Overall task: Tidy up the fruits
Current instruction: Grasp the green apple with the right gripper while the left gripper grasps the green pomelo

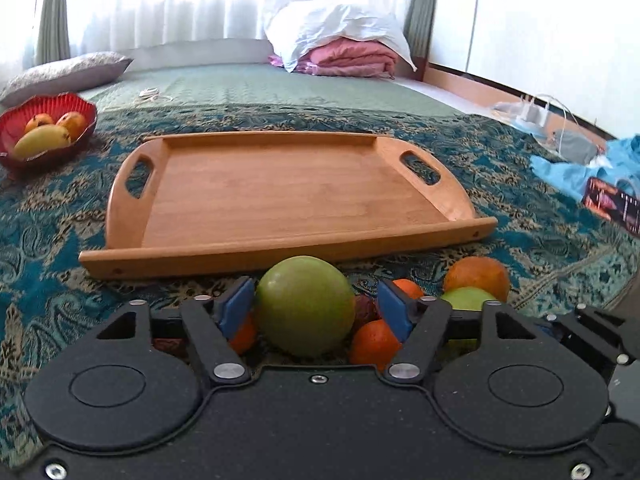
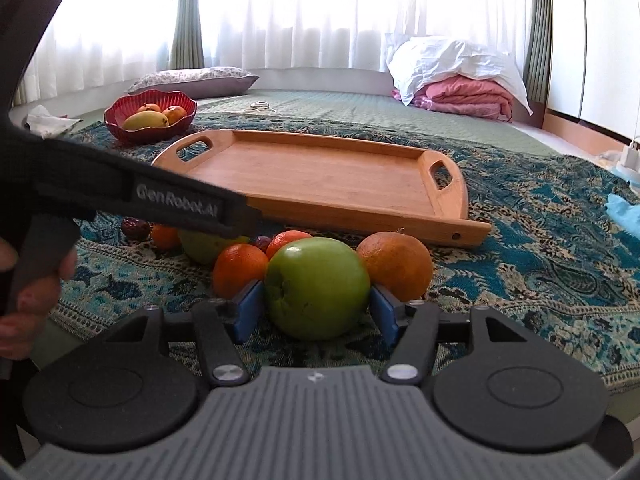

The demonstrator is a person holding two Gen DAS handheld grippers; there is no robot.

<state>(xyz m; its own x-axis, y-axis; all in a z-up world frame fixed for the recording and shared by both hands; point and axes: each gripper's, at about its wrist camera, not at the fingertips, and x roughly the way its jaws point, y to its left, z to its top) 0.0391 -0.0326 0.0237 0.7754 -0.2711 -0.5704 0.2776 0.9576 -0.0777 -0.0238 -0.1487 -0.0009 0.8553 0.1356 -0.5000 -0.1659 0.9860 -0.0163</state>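
A pile of fruit lies on the patterned cloth in front of an empty wooden tray (image 1: 280, 192) (image 2: 320, 176). My left gripper (image 1: 314, 306) is open around a green apple (image 1: 305, 306); the left blue pad is close to it, the right pad stands apart. Small oranges (image 1: 374, 342), a large orange (image 1: 476, 274) and a second green apple (image 1: 468, 298) lie beside it. My right gripper (image 2: 316, 306) has both blue pads against another green apple (image 2: 317, 288), which rests on the cloth. Oranges (image 2: 240, 270) (image 2: 396, 264) lie behind it. The left gripper's body (image 2: 140, 200) crosses the right wrist view.
A red bowl (image 1: 76, 102) (image 2: 120, 120) with mangoes stands at the far left beyond the tray. Pillows and folded pink bedding (image 2: 468, 96) lie at the back. Blue cloth and a dark box (image 1: 612, 200) sit at the right. Dark dates (image 2: 136, 228) lie by the pile.
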